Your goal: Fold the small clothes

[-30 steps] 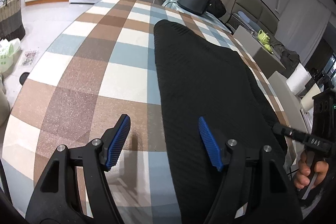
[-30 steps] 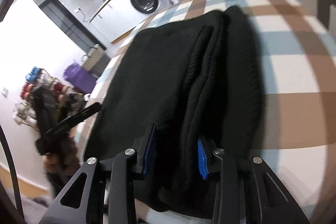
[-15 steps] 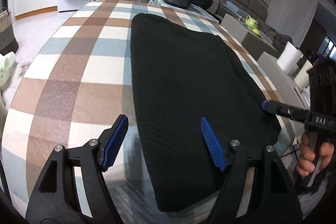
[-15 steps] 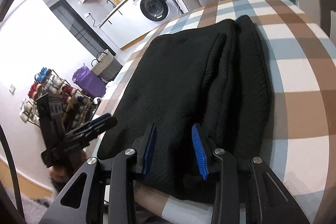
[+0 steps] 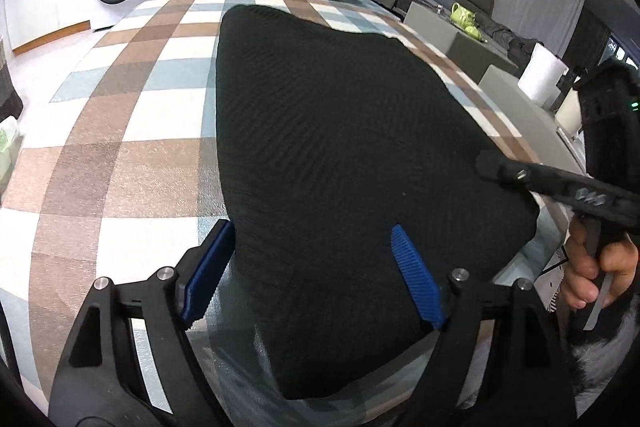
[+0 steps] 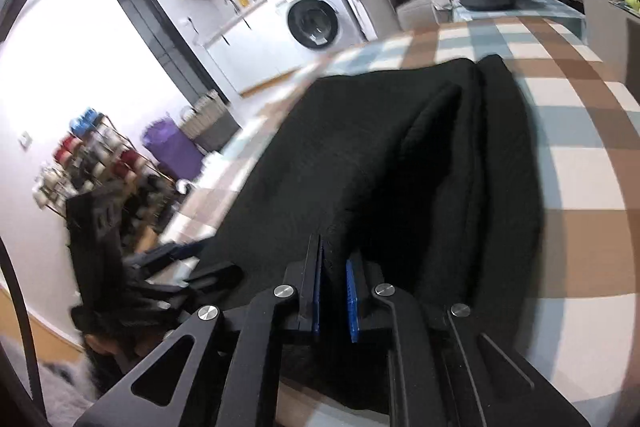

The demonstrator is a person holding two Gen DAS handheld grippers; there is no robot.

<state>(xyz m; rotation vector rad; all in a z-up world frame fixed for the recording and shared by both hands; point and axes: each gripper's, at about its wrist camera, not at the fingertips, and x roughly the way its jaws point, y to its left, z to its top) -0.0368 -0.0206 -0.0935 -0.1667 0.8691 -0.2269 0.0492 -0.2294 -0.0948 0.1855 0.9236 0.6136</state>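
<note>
Lying on one checked table (image 5: 120, 163), one black garment (image 5: 340, 155), two grippers

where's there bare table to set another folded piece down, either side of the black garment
The widest bare patch of checked tablecloth lies left of the black garment in the left wrist view, running to the table's far edge. A second bare strip lies on the garment's other side. The near edge is crowded: both grippers work there.
</note>
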